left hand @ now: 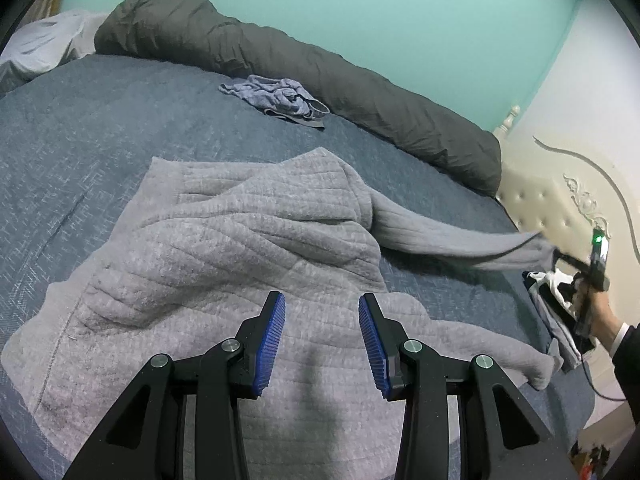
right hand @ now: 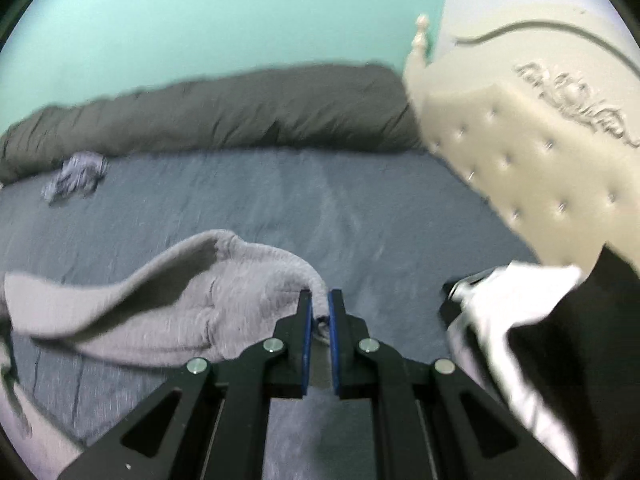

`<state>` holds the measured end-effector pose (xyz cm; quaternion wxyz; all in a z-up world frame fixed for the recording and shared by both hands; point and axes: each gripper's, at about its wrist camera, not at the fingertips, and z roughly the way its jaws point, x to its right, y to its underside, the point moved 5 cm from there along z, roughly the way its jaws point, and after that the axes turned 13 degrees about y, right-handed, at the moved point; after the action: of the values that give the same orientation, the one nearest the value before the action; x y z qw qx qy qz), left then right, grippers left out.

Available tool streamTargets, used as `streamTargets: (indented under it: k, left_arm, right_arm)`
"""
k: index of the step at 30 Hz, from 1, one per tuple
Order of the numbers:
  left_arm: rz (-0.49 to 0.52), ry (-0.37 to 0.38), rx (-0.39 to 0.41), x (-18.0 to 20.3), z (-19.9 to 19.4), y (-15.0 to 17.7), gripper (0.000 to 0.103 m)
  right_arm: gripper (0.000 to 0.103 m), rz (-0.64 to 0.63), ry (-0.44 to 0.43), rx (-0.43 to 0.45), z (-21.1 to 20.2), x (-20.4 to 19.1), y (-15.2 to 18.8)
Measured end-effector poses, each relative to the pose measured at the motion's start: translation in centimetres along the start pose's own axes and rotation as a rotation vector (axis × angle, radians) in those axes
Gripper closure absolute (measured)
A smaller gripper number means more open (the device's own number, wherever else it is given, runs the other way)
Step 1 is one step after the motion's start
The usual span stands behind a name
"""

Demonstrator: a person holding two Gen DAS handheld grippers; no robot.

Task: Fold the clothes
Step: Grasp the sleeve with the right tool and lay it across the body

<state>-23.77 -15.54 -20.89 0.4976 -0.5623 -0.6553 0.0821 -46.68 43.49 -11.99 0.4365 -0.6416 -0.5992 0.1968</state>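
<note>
A grey knit sweater (left hand: 224,248) lies spread on the blue bedspread (left hand: 80,128). My left gripper (left hand: 322,308) hangs open just above the sweater's lower part, nothing between its blue pads. One sleeve (left hand: 460,240) is stretched out to the right, off the bed surface. In the left wrist view the right gripper (left hand: 558,256) holds that sleeve's cuff, carried by a hand in a dark sleeve. The right wrist view shows my right gripper (right hand: 319,300) shut on the grey sleeve (right hand: 180,296), which trails away to the left.
A crumpled blue-grey garment (left hand: 280,96) lies near a long dark grey rolled duvet (left hand: 320,72) along the far side. A cream tufted headboard (right hand: 520,152) stands at the right. A black-and-white folded garment (right hand: 520,328) sits at the bed's right edge. A pale pillow (left hand: 44,44) lies far left.
</note>
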Motion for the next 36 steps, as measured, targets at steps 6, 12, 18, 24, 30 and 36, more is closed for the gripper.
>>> streamTargets:
  k: [6, 12, 18, 24, 30, 36]
  left_arm:
    - [0.004, -0.002, -0.017, -0.1, 0.6, 0.3, 0.061]
    - [-0.001, -0.003, -0.025, -0.5, 0.5, 0.3, 0.061]
    - [-0.021, 0.002, -0.022, -1.0, 0.5, 0.1, 0.061]
    - [-0.016, 0.002, -0.025, -0.7, 0.7, 0.2, 0.061]
    - [-0.012, 0.008, -0.030, -0.3, 0.9, 0.4, 0.061]
    - [-0.001, 0.005, -0.039, -0.2, 1.2, 0.7, 0.061]
  right_arm:
    - [0.096, -0.025, 0.003, -0.001, 0.8, 0.0, -0.3]
    - [0.096, -0.044, 0.004, -0.198, 4.9, -0.5, 6.9]
    - [0.091, -0.039, -0.035, -0.290, 6.2, -0.1, 10.2]
    - [0.076, 0.090, -0.058, -0.226, 3.5, 0.8, 8.3]
    - [0.053, 0.106, -0.273, -0.298, 2.9, -5.3, 7.2]
    - [0.049, 0.116, -0.455, -0.418, 3.4, -12.7, 8.0]
